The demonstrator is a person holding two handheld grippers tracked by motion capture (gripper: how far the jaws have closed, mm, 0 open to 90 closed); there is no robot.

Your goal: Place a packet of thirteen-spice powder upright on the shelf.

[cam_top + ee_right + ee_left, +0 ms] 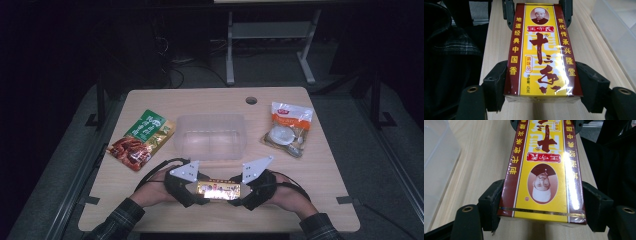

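Two grippers grip one yellow-and-maroon spice box (pixel 219 190), which lies flat on the wooden table (pixel 320 165) at its near edge, just in front of the clear plastic container (pixel 211 136). Left gripper (pixel 200 192): jaws pressed on one end of the box. Right gripper (pixel 241 193): jaws clamped on the opposite end. Green-and-red snack pouch (pixel 141 139): left of the container. Orange-and-white packet (pixel 288 128): right of the container. Both packets lie flat.
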